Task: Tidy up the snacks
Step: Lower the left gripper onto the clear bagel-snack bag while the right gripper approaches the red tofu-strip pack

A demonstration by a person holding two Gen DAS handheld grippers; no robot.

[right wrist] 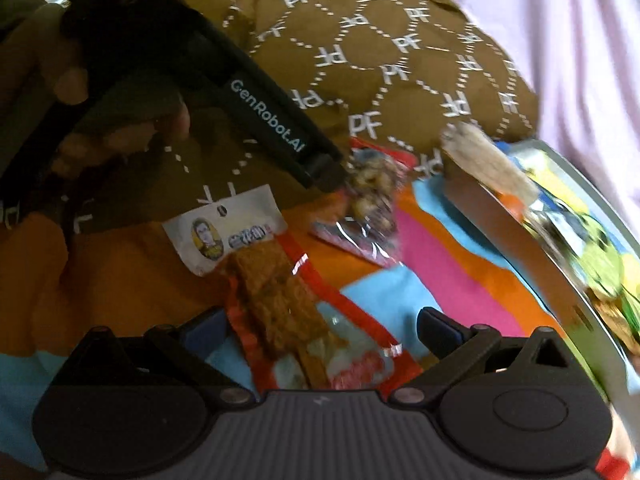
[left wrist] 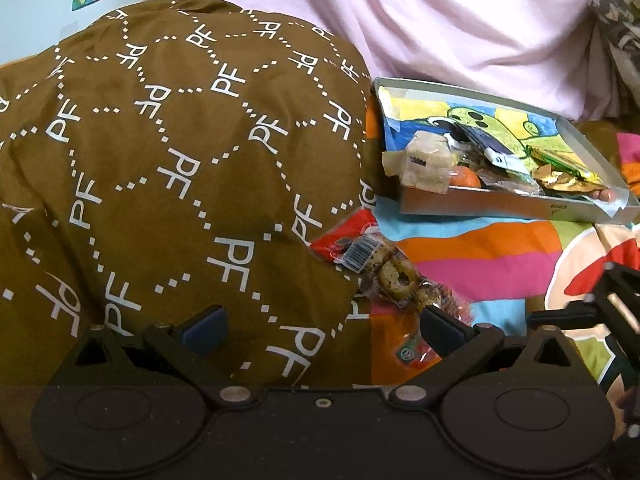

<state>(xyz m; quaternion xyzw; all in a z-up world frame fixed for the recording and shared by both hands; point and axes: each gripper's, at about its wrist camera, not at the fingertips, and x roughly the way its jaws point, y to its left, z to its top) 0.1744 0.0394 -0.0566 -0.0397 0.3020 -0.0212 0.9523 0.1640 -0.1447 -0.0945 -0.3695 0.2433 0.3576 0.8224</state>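
Two snack packs are left loose on my striped blanket, so that's what both grippers are aimed at. Biggest thing around is the brown pillow, which crowds the cookie bag from the left. The box behind it already holds a pile of snacks, tilted up on the bedding. My left gripper sits low with fingers spread, empty, just short of the cookies. My right gripper is angled down, fingers spread around the red jerky pack, not pinching yet.

A striped bedsheet carries a brown cushion, snack box and two snack packets.
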